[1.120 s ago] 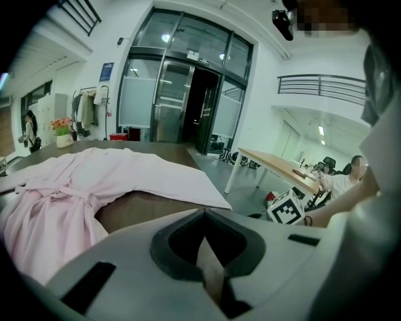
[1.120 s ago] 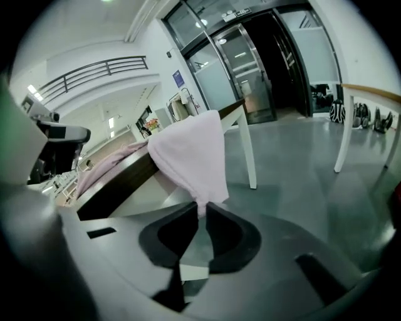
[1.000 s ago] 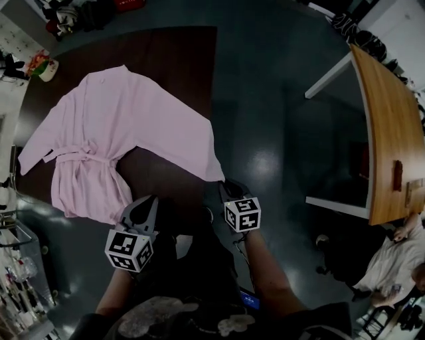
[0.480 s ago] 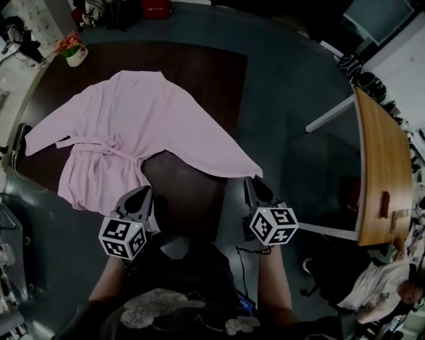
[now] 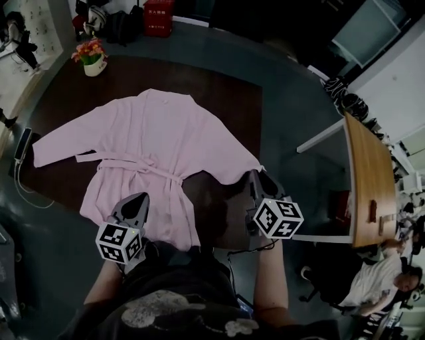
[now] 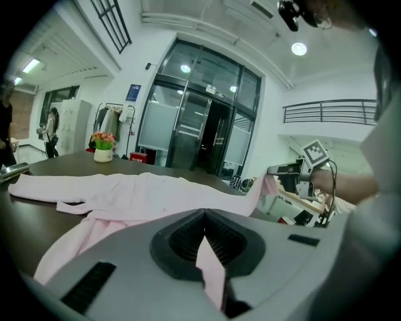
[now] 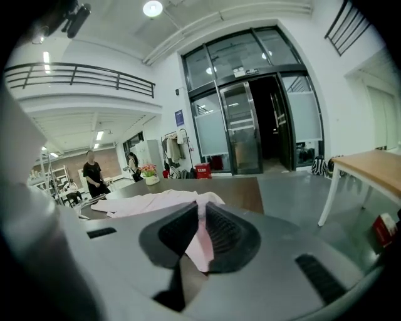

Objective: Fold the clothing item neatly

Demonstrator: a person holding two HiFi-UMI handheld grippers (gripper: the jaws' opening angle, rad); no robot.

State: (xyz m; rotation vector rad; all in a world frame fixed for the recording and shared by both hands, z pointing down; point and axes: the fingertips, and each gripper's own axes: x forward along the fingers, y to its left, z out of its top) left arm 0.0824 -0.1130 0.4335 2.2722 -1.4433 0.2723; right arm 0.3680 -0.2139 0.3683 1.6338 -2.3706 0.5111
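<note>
A pink robe [image 5: 159, 139] lies spread, sleeves out, on a dark brown table [image 5: 229, 93]. My left gripper [image 5: 137, 199] is at the robe's lower hem, shut on a fold of pink cloth; in the left gripper view the cloth [image 6: 210, 266] sticks out between the closed jaws [image 6: 203, 241]. My right gripper [image 5: 259, 176] is shut on the cuff of the robe's right sleeve at the table's near right edge. In the right gripper view a pink strip [image 7: 202, 241] is pinched in the jaws [image 7: 202, 229], and the rest of the robe [image 7: 150, 202] lies beyond.
A flower pot [image 5: 93, 58] stands at the table's far left corner. A phone [image 5: 22, 143] with a cable lies at its left edge. A wooden desk [image 5: 365, 179] stands at the right, and a seated person [image 5: 375, 285] is beyond it. A red box [image 5: 158, 16] is on the floor at the back.
The head view has swung, so the robe sits more central. The robe's skirt now reaches down between the two grippers. Both grippers have stayed shut on the cloth.
</note>
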